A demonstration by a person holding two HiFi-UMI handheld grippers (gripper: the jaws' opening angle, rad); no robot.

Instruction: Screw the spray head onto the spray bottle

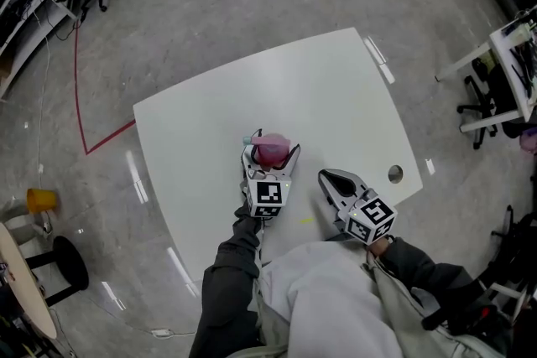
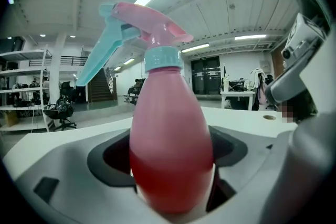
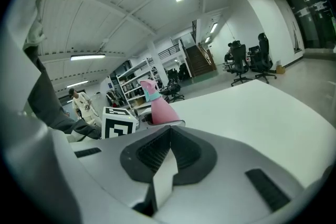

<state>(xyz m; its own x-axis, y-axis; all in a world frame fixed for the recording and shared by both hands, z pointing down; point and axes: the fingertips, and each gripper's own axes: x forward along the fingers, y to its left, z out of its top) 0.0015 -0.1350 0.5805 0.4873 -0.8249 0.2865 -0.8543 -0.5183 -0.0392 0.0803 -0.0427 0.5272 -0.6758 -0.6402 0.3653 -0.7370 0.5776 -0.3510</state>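
Observation:
A pink spray bottle [image 1: 270, 151] stands upright on the white table [image 1: 336, 96], with its pink and teal spray head [image 2: 142, 29] sitting on the teal collar. My left gripper [image 1: 271, 148] straddles the bottle [image 2: 170, 149], one jaw on each side. Thin gaps show beside the bottle's body, so the pads do not press on it. My right gripper [image 1: 323, 174] rests on the table to the right of the bottle, shut and empty. In the right gripper view its jaws [image 3: 167, 134] meet, and the bottle [image 3: 161, 110] stands beyond them on the left.
A round cable hole [image 1: 395, 174] sits near the table's right edge. On the floor at the left are a yellow bucket [image 1: 40, 199] and a black stool [image 1: 67, 264]. Office chairs and desks stand around the room's edges.

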